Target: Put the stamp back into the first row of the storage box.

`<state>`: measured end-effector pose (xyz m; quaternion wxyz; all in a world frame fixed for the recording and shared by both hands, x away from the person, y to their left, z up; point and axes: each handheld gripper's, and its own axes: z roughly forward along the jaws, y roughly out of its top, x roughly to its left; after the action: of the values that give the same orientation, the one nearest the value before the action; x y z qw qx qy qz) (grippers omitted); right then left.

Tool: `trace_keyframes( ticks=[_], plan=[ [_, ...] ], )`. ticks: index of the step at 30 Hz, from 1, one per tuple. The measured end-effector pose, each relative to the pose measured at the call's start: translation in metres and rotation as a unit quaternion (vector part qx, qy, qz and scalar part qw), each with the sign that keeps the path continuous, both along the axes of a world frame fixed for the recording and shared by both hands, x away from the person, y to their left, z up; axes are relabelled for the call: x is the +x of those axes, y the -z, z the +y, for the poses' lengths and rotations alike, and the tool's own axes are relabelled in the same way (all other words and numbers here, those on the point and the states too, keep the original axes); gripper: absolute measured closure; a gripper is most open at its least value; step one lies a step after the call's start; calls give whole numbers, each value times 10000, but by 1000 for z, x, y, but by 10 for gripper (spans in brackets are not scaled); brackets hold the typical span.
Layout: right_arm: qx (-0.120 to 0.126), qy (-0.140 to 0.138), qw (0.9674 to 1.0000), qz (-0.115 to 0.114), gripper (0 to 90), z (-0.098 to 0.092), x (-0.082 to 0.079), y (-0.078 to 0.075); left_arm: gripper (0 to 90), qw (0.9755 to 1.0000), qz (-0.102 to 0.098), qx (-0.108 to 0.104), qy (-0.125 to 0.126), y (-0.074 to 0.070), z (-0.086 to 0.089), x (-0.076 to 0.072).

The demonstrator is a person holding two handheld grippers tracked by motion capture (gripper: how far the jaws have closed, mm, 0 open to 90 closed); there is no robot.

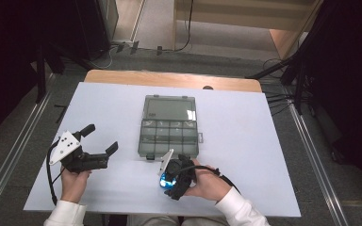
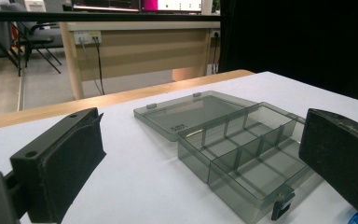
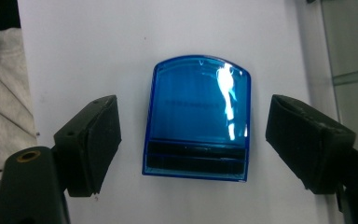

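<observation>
Blue case (image 1: 164, 180) mostly hidden under right gripper (image 1: 168, 184) from above. Near corner of organizer box (image 2: 242, 163) cut by frame edge, partly behind black jaw. Embossed lettering on blue case too faint to read.

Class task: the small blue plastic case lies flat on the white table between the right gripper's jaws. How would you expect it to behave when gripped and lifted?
The blue case looks like rigid moulded plastic, so it should probably stay stiff. Its glossy, reflective top hints at smooth sides, so the right gripper might slip on it. Lying flat with straight edges on the table, it seems unlikely to roll or tip.
</observation>
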<state>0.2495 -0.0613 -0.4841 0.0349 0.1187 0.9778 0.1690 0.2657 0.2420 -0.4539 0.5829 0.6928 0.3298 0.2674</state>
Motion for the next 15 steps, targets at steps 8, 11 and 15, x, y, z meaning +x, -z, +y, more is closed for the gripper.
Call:
trace_keyframes(
  ticks=[8, 11, 15],
  plan=[
    [-185, -25, 9998, 36, 373, 3, 1, 4, 0, 10000, 61, 7, 65, 1, -1, 0],
    [-228, 12, 9997, -12, 407, 3, 1, 4, 0, 10000, 42, 3, 47, 1, -1, 0],
    [-263, 76, 9996, 17, 422, 4, 2, 3, 0, 10000, 56, -33, 4, 1, 0, 1]
  ],
)
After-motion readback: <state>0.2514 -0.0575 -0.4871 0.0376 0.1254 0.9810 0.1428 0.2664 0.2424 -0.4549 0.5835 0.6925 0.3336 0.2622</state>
